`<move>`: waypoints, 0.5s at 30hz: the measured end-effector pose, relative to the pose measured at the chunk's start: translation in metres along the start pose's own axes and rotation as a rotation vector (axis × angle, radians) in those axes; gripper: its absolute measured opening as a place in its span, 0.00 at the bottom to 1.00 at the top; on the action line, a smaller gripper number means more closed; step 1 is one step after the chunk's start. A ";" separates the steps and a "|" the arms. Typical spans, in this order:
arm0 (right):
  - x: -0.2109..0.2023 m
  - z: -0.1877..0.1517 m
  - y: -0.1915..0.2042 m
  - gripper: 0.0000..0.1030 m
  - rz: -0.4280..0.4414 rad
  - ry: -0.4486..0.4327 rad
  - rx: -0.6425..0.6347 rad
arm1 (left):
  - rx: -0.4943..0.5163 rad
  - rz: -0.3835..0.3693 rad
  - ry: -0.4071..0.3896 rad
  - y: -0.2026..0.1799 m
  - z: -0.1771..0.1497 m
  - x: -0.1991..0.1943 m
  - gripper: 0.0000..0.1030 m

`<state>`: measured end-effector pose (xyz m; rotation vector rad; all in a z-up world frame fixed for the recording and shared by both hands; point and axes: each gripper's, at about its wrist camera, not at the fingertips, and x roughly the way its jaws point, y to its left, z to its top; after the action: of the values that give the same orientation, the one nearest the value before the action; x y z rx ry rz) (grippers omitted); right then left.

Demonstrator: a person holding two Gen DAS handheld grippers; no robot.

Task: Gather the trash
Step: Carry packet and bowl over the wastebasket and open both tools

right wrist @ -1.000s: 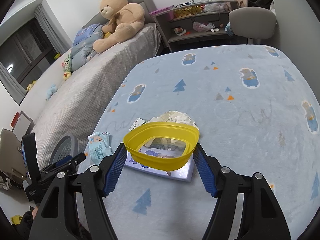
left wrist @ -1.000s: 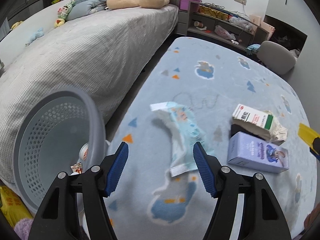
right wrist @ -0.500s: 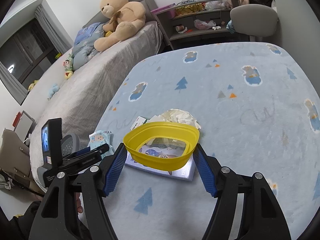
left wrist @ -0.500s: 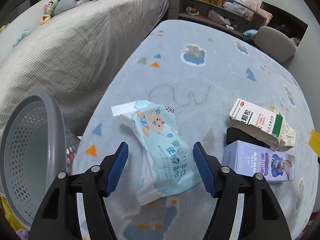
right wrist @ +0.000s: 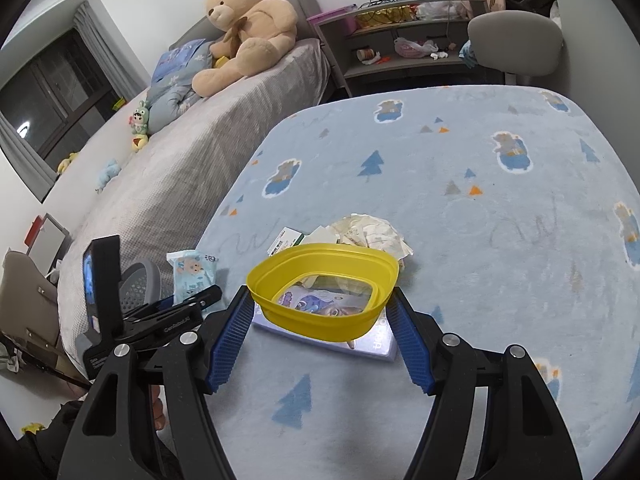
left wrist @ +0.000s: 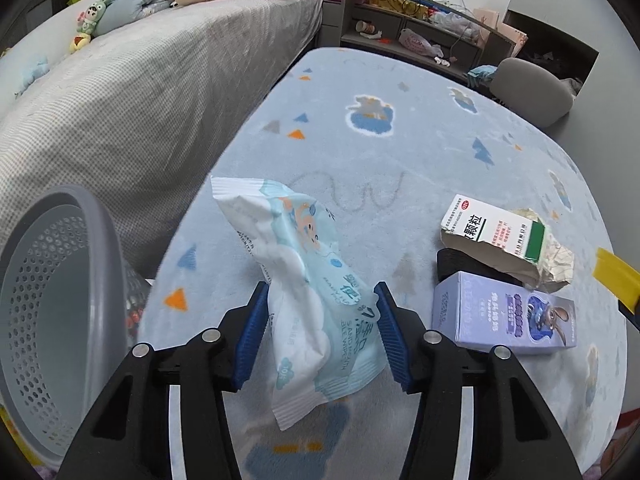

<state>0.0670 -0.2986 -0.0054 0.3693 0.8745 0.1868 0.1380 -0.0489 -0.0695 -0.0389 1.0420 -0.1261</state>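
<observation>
Left gripper (left wrist: 320,332) tilted steeply down, jaws just been closing with a wipes pack (left wrist: 304,280) between them; right gripper (right wrist: 322,332) angled down, clamping a yellow bowl (right wrist: 320,288).

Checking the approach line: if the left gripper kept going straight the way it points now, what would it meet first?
The wet-wipe pack, already between the left gripper's closing fingers; beneath it, the blue rug.
</observation>
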 end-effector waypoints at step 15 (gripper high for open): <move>0.012 -0.007 0.102 0.64 0.047 -0.002 -0.147 | 0.015 0.067 -0.172 0.071 -0.015 -0.103 0.50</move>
<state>0.0684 -0.1991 0.0218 0.2526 0.8454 0.2923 0.0798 0.0342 0.0044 -0.0010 0.8694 -0.0686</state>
